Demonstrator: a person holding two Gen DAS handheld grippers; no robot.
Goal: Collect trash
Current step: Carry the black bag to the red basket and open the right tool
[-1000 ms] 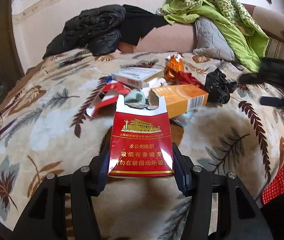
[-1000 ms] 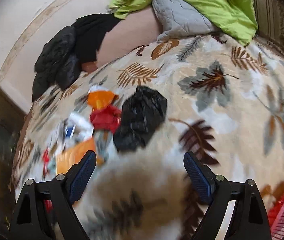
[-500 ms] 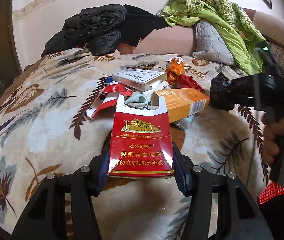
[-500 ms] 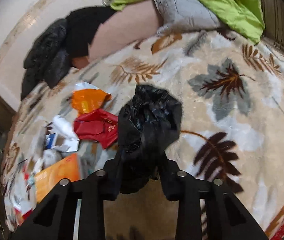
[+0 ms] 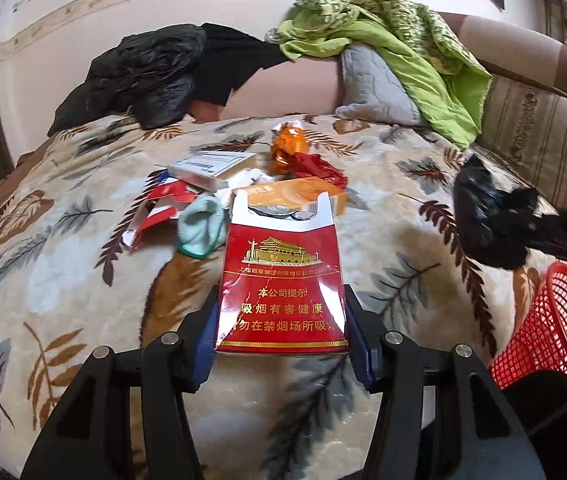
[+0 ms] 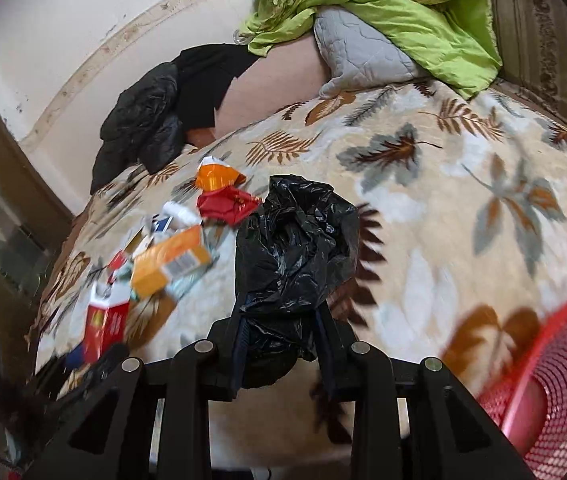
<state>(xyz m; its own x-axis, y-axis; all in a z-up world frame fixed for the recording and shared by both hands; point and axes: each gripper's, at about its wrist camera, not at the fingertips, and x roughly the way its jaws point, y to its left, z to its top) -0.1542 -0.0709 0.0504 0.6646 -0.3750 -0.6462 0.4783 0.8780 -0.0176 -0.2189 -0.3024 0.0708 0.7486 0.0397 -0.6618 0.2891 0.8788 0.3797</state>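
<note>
My left gripper [image 5: 281,336] is shut on an open red cigarette pack [image 5: 281,284] and holds it above the leaf-patterned blanket. My right gripper [image 6: 281,344] is shut on a crumpled black plastic bag [image 6: 295,248], lifted off the blanket; the bag also shows in the left wrist view [image 5: 483,220]. More trash lies on the bed: an orange box [image 5: 303,194], a white box [image 5: 211,166], red and orange wrappers [image 5: 307,160], a pale green cloth [image 5: 201,228]. A red mesh basket [image 5: 543,324] stands at the right, also in the right wrist view [image 6: 555,380].
Black jackets [image 5: 143,76], a green quilt [image 5: 395,48] and a grey pillow [image 5: 375,84] are piled at the head of the bed. A striped cushion [image 5: 539,128] lies at the far right. The bed's front edge is just below my grippers.
My right gripper closed on the black bag, lifted it and carried it right toward the red basket. My left gripper kept hold of the cigarette pack and shifted slightly.
</note>
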